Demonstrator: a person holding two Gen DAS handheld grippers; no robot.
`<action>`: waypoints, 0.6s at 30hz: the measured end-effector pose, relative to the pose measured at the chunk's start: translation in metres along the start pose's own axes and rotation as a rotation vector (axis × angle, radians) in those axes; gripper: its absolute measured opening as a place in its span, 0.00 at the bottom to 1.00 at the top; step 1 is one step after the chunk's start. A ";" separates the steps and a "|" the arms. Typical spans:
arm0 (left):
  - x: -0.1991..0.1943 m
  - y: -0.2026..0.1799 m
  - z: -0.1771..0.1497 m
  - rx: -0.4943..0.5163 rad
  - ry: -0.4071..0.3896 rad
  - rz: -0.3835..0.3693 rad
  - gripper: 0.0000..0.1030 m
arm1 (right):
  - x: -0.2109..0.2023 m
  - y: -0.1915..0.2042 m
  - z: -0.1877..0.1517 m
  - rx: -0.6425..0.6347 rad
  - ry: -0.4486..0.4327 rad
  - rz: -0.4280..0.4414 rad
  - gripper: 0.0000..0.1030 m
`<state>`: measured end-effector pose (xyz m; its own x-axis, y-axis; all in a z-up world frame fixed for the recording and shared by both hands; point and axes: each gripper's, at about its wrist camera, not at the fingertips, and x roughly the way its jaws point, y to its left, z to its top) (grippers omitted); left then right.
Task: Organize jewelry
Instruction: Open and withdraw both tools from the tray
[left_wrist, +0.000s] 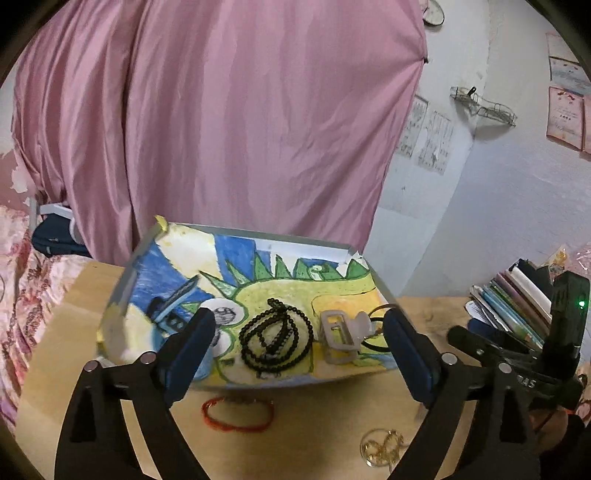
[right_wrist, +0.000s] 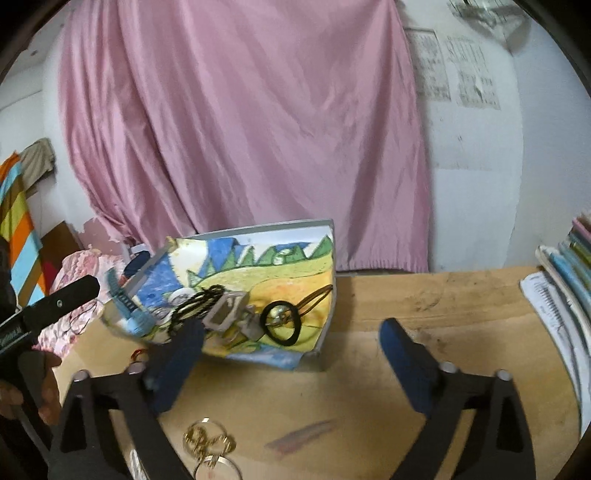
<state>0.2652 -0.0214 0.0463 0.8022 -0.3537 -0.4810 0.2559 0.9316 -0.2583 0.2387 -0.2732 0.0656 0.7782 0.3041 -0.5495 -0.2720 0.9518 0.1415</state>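
Both the left gripper (left_wrist: 299, 354) and right gripper (right_wrist: 291, 354) gape open, empty. Black beads (left_wrist: 275, 339) lie in the painted tray (left_wrist: 122, 295); a red bracelet (left_wrist: 236, 413) lies just before it.

A pink curtain (left_wrist: 221, 122) hangs behind the wooden table (right_wrist: 424, 314), with stacked books (left_wrist: 513, 302) at its right edge.

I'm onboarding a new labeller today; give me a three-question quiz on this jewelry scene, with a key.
1. True or false: the black bead necklace lies inside the painted tray.
2. Which lies on the wooden table, outside the tray? A) grey hair claw B) red string bracelet C) black hair tie
3. How do the jaws of the left gripper and right gripper stand?

Key: 1 true; 2 B; 3 both open, holding nothing.
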 end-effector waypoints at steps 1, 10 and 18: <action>-0.008 -0.001 -0.003 -0.001 -0.007 0.007 0.92 | -0.005 0.002 -0.002 -0.014 -0.009 0.005 1.00; -0.075 -0.005 -0.036 0.013 -0.074 0.028 0.92 | -0.065 0.028 -0.036 -0.139 -0.088 0.066 1.00; -0.115 -0.006 -0.090 0.038 -0.077 0.092 0.98 | -0.093 0.033 -0.075 -0.167 -0.037 0.055 1.00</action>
<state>0.1227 0.0058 0.0281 0.8618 -0.2606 -0.4352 0.1983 0.9628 -0.1837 0.1147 -0.2728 0.0601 0.7787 0.3599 -0.5139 -0.4029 0.9147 0.0300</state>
